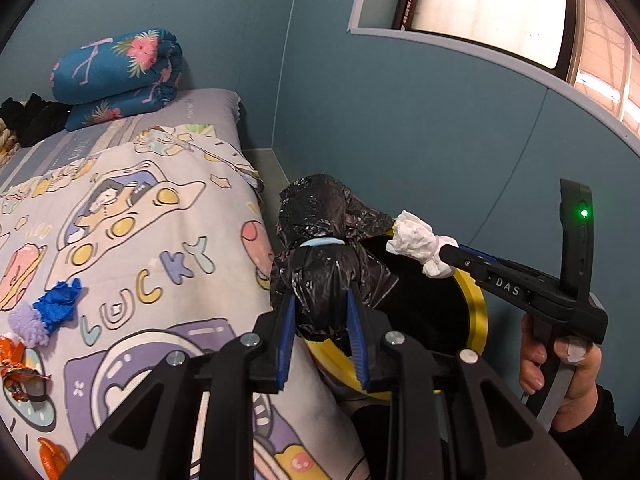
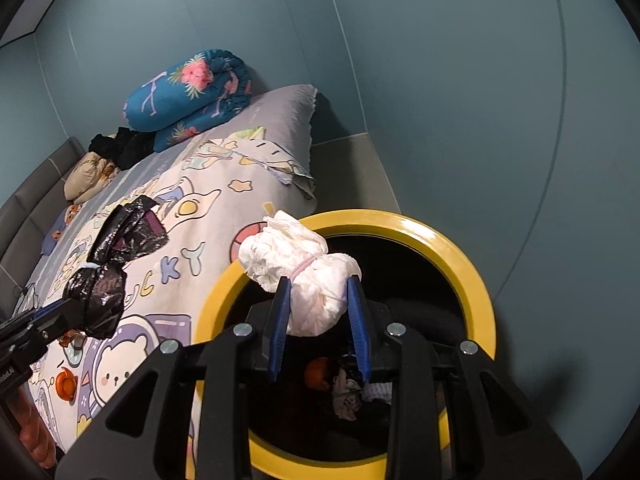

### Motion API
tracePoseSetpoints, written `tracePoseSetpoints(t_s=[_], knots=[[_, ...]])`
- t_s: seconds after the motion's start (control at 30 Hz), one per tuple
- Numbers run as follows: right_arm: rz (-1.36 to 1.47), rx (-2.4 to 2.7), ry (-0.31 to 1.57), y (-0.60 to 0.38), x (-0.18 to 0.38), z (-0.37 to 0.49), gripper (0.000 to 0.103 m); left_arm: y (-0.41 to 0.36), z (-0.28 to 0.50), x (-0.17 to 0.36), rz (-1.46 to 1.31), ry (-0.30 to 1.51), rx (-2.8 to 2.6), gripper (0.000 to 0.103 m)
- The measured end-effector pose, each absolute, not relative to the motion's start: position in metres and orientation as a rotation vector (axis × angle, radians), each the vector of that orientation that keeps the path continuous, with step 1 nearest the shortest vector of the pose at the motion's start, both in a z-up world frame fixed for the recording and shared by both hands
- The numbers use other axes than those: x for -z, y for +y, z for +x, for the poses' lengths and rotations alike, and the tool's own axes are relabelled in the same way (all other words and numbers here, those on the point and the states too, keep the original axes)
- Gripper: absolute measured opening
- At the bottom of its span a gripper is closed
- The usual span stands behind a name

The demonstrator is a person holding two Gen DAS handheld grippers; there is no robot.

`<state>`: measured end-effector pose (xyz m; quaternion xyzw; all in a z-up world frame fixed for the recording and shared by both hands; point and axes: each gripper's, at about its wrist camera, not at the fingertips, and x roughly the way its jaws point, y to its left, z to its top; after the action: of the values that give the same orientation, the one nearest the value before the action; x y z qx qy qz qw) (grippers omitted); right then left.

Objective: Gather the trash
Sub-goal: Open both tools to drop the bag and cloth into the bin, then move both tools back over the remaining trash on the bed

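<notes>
The bed [image 1: 132,232] lay to the left of both grippers, its cartoon cover soft and loose, so anything on it would sink a little under a pinch. Below and ahead of the right gripper [image 2: 319,304] stood the bin [image 2: 464,264], its yellow rim hard and smooth, with some litter already showing at the bottom. The left gripper [image 1: 323,312] was clamped on a black bag [image 1: 320,248], a knotted, crinkly plastic bundle that looked light and slippery; the jaws gripped its lower bulge, and a hold nearer the tied neck would probably slip less. It hung at the bed's edge, just left of the bin mouth. The right gripper pinched a white wad [image 2: 304,272], a soft tissue or nappy-like lump bound with a thin pink band; it looked very light and squashy, safe to squeeze hard, and it hung over the bin's near-left rim, so a release might catch the rim rather than fall clean inside. Farther left of the left gripper, on the cover, lay a blue scrap [image 1: 60,304] and an orange wrapper [image 1: 16,364], both thin, best nipped at a raised fold.
</notes>
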<state>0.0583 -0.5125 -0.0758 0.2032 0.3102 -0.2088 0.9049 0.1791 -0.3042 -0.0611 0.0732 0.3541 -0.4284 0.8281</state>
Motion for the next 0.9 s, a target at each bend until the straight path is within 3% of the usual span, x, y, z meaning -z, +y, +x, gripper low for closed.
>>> tracePoseSetpoints(t_s=[0.47,0.7,0.9], knots=[[0.462,0.511,0.682,-0.539,0.093,0.051,0.029,-0.358,0.182,0.083,0.176,0.807,0.949,0.024],[0.458,0.554,0.688,-0.539,0.089,0.047,0.035,-0.355,0.188,0.083,0.125,0.819,0.941,0.046],[0.455,0.563,0.684,-0.537,0.086,0.048,0.039,-0.336,0.197,0.080,0.096,0.812,0.910,0.049]])
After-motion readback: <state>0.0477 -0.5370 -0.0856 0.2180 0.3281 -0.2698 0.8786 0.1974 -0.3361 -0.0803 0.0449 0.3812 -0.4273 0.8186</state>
